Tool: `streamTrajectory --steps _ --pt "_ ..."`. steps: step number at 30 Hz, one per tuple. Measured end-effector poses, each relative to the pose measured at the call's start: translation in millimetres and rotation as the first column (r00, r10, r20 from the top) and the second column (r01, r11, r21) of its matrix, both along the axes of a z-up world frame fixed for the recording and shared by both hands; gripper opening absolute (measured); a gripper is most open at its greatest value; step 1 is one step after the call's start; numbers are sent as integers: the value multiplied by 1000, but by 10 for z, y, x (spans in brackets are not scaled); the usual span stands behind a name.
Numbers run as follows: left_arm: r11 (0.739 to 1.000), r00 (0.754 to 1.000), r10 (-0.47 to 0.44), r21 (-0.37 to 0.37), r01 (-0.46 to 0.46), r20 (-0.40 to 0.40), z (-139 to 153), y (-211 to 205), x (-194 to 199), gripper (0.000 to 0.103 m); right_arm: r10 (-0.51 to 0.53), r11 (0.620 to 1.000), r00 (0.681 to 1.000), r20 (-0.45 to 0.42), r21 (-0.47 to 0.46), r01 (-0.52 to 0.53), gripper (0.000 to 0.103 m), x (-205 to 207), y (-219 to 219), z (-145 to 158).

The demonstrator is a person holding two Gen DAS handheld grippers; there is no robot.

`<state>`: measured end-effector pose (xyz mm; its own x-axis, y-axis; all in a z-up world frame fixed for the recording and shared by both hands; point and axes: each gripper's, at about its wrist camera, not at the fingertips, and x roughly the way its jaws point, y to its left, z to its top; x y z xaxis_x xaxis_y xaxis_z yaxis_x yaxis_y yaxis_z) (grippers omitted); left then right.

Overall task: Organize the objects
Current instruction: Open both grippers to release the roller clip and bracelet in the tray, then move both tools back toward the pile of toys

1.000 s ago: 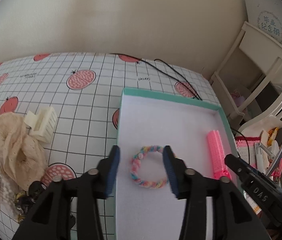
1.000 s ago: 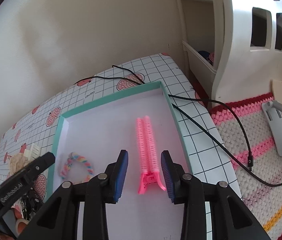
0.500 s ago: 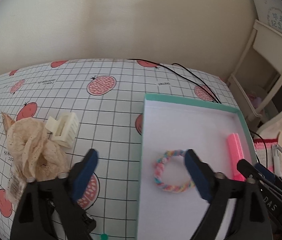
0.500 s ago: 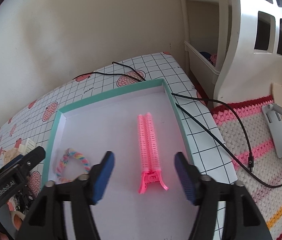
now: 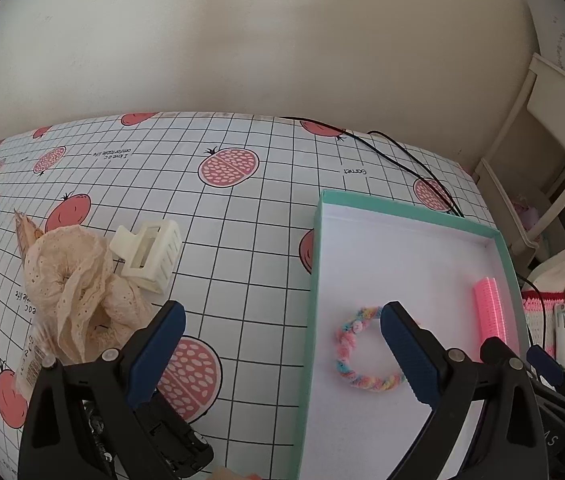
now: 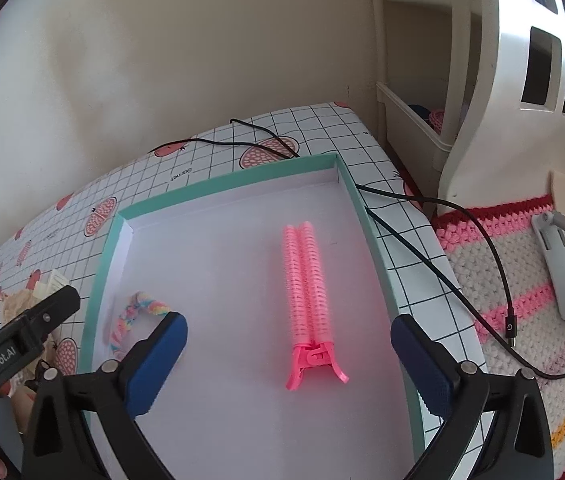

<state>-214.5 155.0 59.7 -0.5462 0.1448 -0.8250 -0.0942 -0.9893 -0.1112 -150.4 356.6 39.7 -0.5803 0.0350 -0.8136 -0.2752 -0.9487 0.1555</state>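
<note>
Tabletop with a pomegranate-print grid cloth, seen from two gripper-mounted fisheye cameras. Both grippers hang with jaws spread wide and nothing between them.

In the left wrist view, the left gripper (image 5: 282,332) sits at the lower middle of the frame, straddling the left wall of a teal-rimmed tray (image 5: 309,300). A cream claw clip (image 5: 147,255) lies on the cloth in the left half of the frame, up and to the left of the jaws, with its long axis slanting from upper left to lower right. Touching its lower left side is a beige lace scrunchie (image 5: 78,296), near the left fingertip. Both lie outside the tray and are probably what remains to be put away; the left gripper is plainly the nearer one.

The tray's white floor holds two things: a pastel braided hair tie (image 5: 356,354), partly behind the right fingertip, and a pink hair clip (image 5: 489,306) at the frame's right.

In the right wrist view, the right gripper (image 6: 288,354) hovers over the tray (image 6: 226,182). The pink hair clip (image 6: 306,296) lies lengthwise between its fingers, hinge end nearest the camera. The hair tie (image 6: 134,316) is at lower left.
</note>
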Motion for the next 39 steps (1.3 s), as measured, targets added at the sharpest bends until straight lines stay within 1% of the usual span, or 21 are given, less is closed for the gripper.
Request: streamTrajectory --steps 8,11,15,19,23,28,32,35,37,39 --pt "1000 1000 7 -1 -7 -14 28 -27 -6 98 -1 1000 1000 3 11 1 103 5 -4 7" --pt "1000 999 -12 8 12 -31 75 -43 18 98 -1 1000 1000 -2 15 1 103 40 -20 59" --pt "1000 999 -14 26 15 -44 250 -142 115 98 2 1000 1000 -26 10 -2 103 150 -74 204" --pt "1000 997 -23 10 24 -76 488 -259 265 98 23 1000 999 -47 7 -23 103 300 -210 365" --pt "1000 994 -24 17 26 -108 696 -475 458 98 49 999 996 -71 -9 -50 103 438 -422 524" --pt "999 993 1 40 4 -121 806 -838 682 98 117 993 990 -80 -4 -117 103 562 -788 640" --pt "997 993 48 72 -40 -112 820 -1143 818 98 167 986 983 -74 -1 -168 103 649 -1045 667" --pt "994 992 81 86 -73 -97 780 -1351 912 98 186 982 980 -66 -34 -188 103 690 -1208 659" --pt "992 992 96 86 -89 -79 738 -1451 946 98 202 977 978 -54 -50 -205 103 696 -1313 633" --pt "991 992 111 80 -105 -68 707 -1551 981 98 225 973 973 -44 -47 -227 103 702 -1432 616"
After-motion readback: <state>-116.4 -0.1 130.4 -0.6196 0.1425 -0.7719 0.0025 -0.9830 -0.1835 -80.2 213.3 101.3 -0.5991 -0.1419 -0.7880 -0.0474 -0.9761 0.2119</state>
